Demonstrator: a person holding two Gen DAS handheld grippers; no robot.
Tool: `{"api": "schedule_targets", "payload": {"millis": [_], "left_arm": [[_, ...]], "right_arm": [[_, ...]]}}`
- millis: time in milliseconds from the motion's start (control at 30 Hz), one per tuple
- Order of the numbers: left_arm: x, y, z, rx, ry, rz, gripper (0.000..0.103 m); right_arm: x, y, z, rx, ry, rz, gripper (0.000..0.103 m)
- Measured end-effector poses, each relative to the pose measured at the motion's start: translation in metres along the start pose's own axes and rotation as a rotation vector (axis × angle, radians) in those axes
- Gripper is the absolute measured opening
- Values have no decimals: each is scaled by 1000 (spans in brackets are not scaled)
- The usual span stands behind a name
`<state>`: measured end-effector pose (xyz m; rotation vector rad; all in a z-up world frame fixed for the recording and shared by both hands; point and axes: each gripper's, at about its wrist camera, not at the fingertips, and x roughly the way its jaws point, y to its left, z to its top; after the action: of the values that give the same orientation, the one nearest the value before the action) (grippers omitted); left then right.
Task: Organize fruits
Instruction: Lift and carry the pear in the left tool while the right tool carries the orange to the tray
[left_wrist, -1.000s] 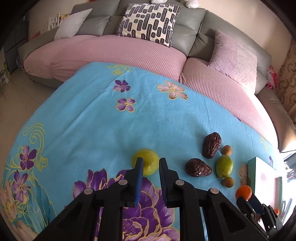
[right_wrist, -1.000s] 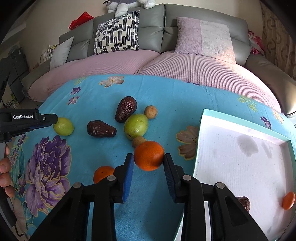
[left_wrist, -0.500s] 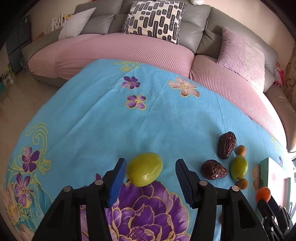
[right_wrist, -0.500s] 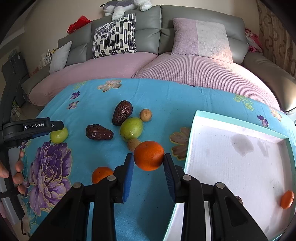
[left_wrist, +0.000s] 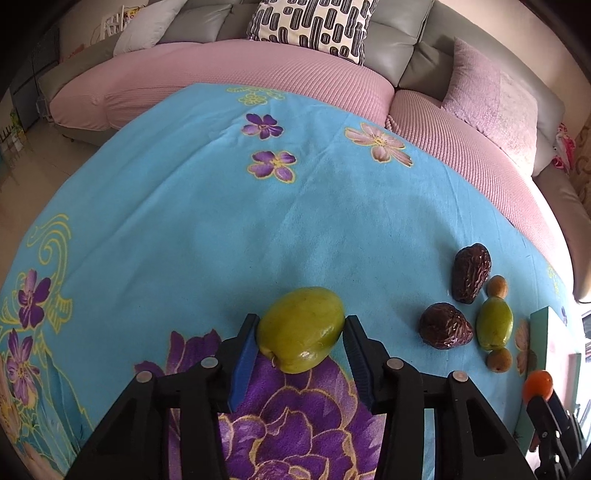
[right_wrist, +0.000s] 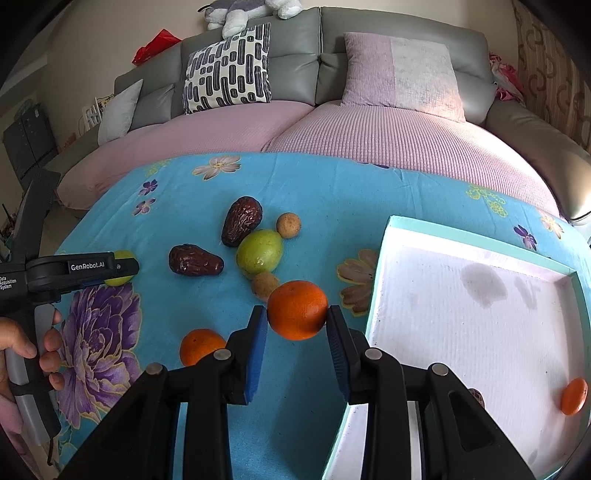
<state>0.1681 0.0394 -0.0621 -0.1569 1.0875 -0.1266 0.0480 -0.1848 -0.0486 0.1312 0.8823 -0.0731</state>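
My left gripper (left_wrist: 301, 320) is shut on a yellow-green fruit (left_wrist: 301, 332) that rests on the blue flowered cloth (left_wrist: 258, 229). The right gripper (right_wrist: 296, 311) is shut on an orange (right_wrist: 297, 308) held just left of the teal-rimmed white tray (right_wrist: 480, 244). On the cloth lie two dark wrinkled dates (right_wrist: 242, 220) (right_wrist: 195, 260), a second green fruit (right_wrist: 259, 249), two small brown round fruits (right_wrist: 289, 224) (right_wrist: 264, 286) and another orange (right_wrist: 201, 345). In the tray sit a small orange (right_wrist: 573, 396) and a dark fruit (right_wrist: 476, 397), which is half hidden by my finger.
A pink-covered grey sofa (right_wrist: 369, 125) with cushions curves round the far side of the table. A person's hand (right_wrist: 22, 343) holds the left gripper's handle at the left edge of the right wrist view. Bare floor (left_wrist: 22, 155) lies to the left.
The left gripper went from shut to wide open, moved forward and closed round the yellow-green fruit. The right gripper kept its orange and barely shifted.
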Motion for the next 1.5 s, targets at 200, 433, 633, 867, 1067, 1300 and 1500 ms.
{"api": "schedule_targets", "payload": {"millis": [200,433,633,867,1067,1300,1500], "left_arm": [[-1,3,0,-23,-1,-14,48],[-13,0,1,-30,-25,-42,48],[-45,-13,3,-8,-97,-71,48],[-74,-33,-3,41,-146,-103,48],[-85,-56,-12,99,-154,-129,48],[-94,-90,-28,177,-151,-170,48],[-94,-128,-46,270,-119,-212,48]], "right_arm": [[-1,0,0,0,-1,0,34],[-5,-3,1,16,-10,12,34],[-16,-10,5,36,-32,20,34],[-33,-27,9,89,-59,22,34],[-48,-46,9,125,-75,8,34],[-61,-81,5,203,-78,-32,34],[-76,-120,-1,277,-84,-81,34]]}}
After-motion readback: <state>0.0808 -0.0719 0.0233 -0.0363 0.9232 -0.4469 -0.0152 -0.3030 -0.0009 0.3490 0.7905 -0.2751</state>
